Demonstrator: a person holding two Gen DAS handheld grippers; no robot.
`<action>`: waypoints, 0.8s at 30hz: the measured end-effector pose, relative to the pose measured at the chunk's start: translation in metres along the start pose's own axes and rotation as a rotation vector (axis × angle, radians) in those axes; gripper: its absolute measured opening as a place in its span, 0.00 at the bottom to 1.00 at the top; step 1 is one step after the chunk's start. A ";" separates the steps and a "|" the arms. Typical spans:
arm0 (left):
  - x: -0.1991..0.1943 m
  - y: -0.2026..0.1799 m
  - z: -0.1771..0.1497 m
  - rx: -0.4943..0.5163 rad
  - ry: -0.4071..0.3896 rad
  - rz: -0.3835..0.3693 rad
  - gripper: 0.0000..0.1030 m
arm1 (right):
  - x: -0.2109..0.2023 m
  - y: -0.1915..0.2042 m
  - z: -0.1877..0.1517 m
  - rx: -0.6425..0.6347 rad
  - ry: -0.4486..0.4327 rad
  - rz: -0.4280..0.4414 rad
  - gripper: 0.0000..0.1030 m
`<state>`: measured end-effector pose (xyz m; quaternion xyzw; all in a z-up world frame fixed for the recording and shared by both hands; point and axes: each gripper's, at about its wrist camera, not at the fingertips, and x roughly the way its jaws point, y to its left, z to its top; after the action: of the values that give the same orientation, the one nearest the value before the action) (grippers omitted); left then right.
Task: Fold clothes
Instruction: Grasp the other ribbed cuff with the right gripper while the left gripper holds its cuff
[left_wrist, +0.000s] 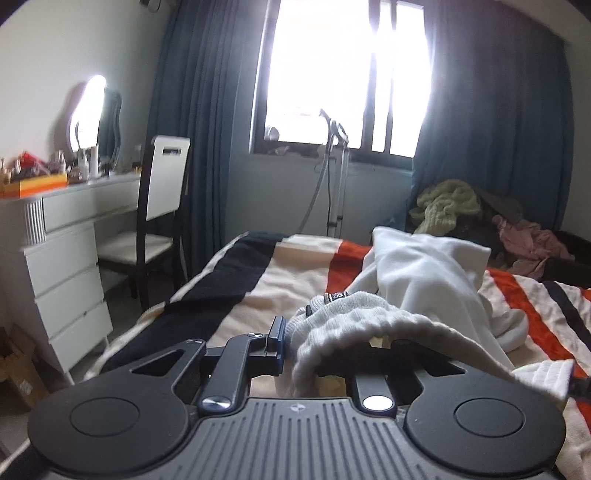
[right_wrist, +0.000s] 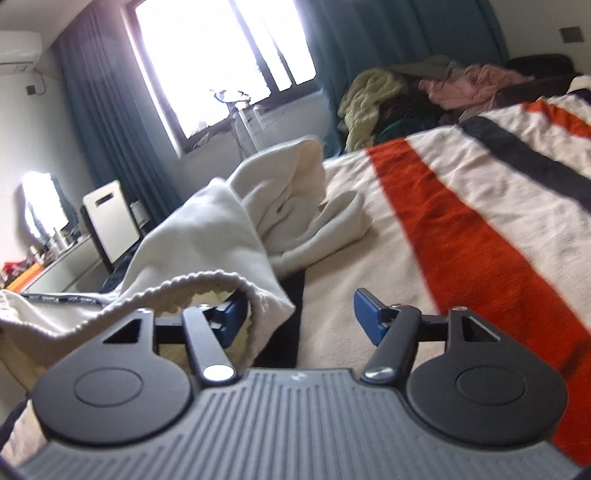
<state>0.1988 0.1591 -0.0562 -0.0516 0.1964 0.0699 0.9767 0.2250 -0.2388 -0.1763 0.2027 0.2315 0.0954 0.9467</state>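
Cloth of this kind, a cream knitted sweatshirt, is soft, light and limp: it sags wherever nothing bears it and will not keep a fold unless laid flat and smoothed. It lies crumpled on the striped blanket ahead of both pairs of fingers, its body heaped further off and its ribbed hem drawn back toward the tools. At the left gripper the hem is draped right over the fingers; only the left blue pad shows beside the cloth, the other is buried, so the fingers look drawn in on the rib, though the cover makes that a judgement and not a plain sight. The right gripper stands wide, its two blue pads well apart; the hem's ribbed edge loops over the left-hand finger and hangs beside it, with nothing pinched between. Ribbing is the best place to take hold: it is thicker and grippier than the smooth body, which would slide and bunch. A second hold on the same edge, well apart from the first, should let the garment hang straight and be spread out. A shallow pinch would likely slip, and a deep one risks catching the blanket beneath. Other clothes are piled beyond the bed's far edge.
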 end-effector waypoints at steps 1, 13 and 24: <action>0.002 0.001 -0.001 -0.006 0.009 0.001 0.15 | 0.007 -0.001 -0.002 0.008 0.049 0.023 0.60; 0.001 0.005 0.005 -0.063 0.047 -0.015 0.15 | -0.042 0.030 0.017 -0.149 -0.075 0.034 0.11; -0.020 0.024 -0.016 -0.130 0.398 -0.123 0.22 | -0.140 0.065 0.012 -0.405 -0.151 -0.025 0.11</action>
<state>0.1705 0.1783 -0.0653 -0.1391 0.3770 0.0109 0.9157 0.1029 -0.2226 -0.0823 0.0120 0.1388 0.1126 0.9838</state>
